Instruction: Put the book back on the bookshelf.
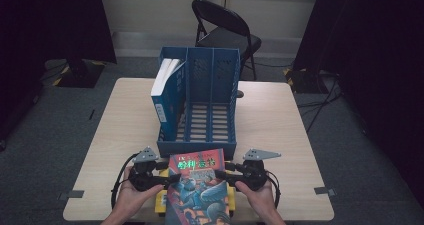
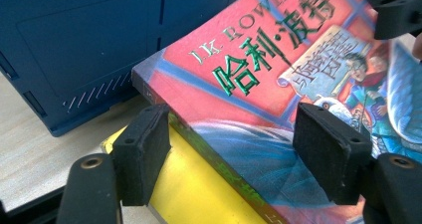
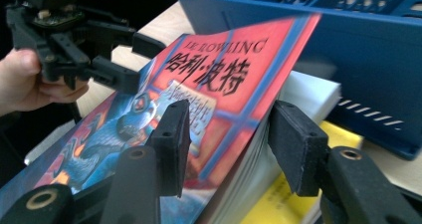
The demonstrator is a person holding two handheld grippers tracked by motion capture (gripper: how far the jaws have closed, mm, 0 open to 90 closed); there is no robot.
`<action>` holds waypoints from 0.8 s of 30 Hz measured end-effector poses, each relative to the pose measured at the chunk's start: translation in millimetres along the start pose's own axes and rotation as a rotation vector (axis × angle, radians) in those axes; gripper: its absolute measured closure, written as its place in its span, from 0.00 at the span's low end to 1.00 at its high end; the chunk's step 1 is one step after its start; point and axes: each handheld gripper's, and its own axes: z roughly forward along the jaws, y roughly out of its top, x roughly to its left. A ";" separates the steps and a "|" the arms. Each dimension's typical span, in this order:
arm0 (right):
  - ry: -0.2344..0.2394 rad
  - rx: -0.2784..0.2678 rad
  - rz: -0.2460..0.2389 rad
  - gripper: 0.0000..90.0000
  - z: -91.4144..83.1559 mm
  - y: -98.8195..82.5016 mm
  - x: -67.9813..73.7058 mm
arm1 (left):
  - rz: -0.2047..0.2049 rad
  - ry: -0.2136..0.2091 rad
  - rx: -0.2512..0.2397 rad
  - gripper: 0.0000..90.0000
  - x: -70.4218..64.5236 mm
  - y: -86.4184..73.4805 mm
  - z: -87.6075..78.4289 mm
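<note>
Two hand-held grippers, one book in hand; items listed left to right.

1. Left gripper (image 1: pixel 172 177): jaws straddling the spine edge of the book, one pad above the cover, one below; pads look short of contact, so no grip yet.
2. Red-and-blue paperback with green Chinese title lettering (image 1: pixel 199 185): lies atop a yellow book (image 1: pixel 161 204) at the near table edge, just in front of the blue plastic three-slot file rack (image 1: pixel 210 80), whose left slot holds a blue-and-white book (image 1: pixel 167 92).
3. Right gripper (image 1: pixel 220 174): jaws half spread around the page edge, not visibly clamped.

Handling note: bite deep on both edges, close evenly, lift level, then stand it upright for a free slot.
</note>
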 end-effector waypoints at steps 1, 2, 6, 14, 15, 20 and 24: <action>-0.001 0.013 -0.010 0.58 1.3 -0.2 2.5 | 0.000 -0.001 0.000 0.34 0.1 0.0 0.0; 0.012 0.045 -0.020 0.58 4.8 -2.0 5.3 | 0.000 -0.001 0.001 0.34 0.1 0.1 0.0; -0.001 0.050 -0.051 0.53 7.5 -4.2 10.6 | 0.003 -0.006 -0.003 0.34 0.5 -0.5 -0.2; 0.018 0.071 -0.051 0.47 23.2 9.0 4.6 | 0.005 -0.009 -0.022 0.34 0.9 -2.7 0.1; 0.024 0.081 -0.057 0.48 26.4 12.0 4.4 | 0.005 -0.009 -0.021 0.34 1.0 -2.6 0.1; 0.050 0.108 -0.058 0.54 42.0 23.4 2.4 | 0.012 -0.002 -0.037 0.31 0.4 -3.9 1.4; 0.076 0.104 -0.049 0.59 46.3 23.5 1.7 | 0.001 0.007 -0.069 0.32 1.1 -5.8 3.0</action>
